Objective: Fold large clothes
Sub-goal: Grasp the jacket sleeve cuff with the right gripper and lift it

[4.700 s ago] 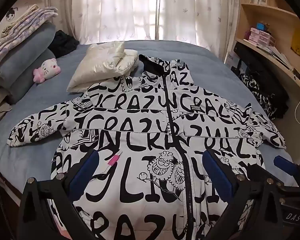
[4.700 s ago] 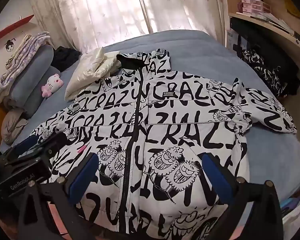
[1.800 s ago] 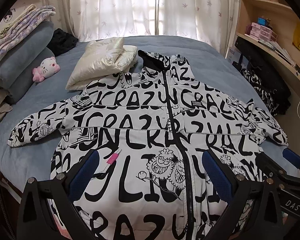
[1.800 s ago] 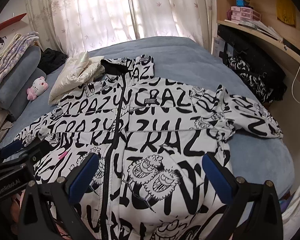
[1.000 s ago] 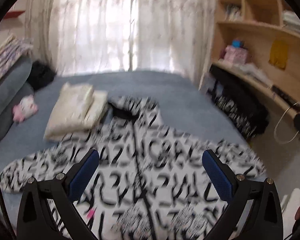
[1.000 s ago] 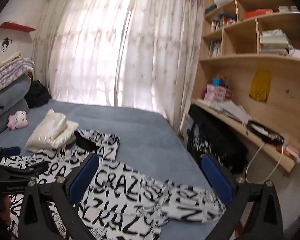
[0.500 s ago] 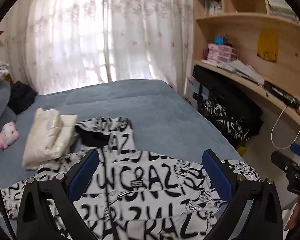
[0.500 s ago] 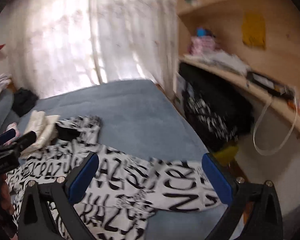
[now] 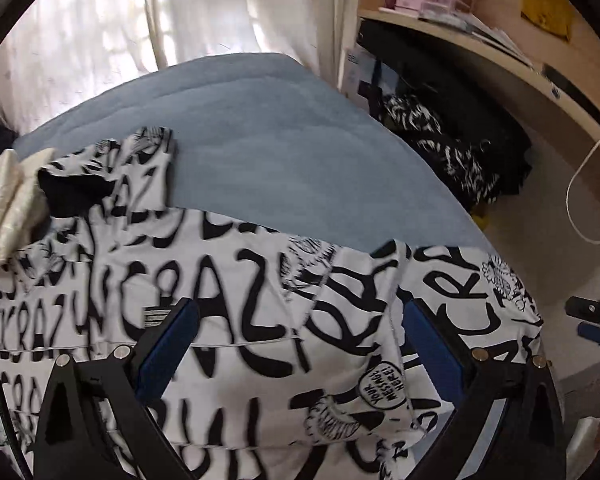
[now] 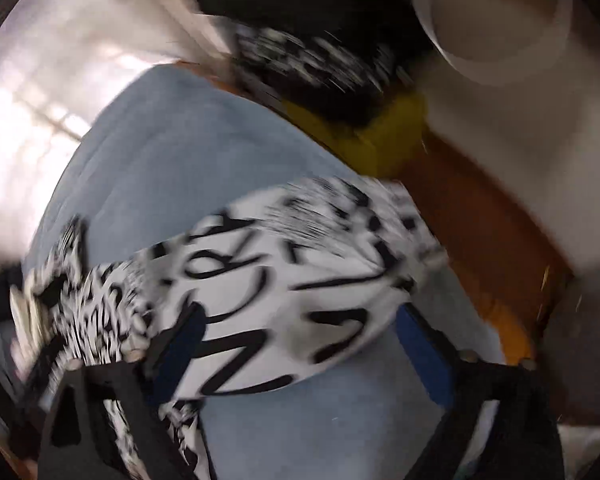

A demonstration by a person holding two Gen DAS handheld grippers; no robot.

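right wrist | jacket sleeve (image 10: pixel 300 292) between closing jaws | untouched

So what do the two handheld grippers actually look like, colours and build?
Both look alike: the left gripper and right gripper each have a black angular frame with triangular cut-outs, small round silver bolts near the finger bases, and two fingers faced with blue pads. The right wrist view is motion-blurred, so finer markings are unreadable.
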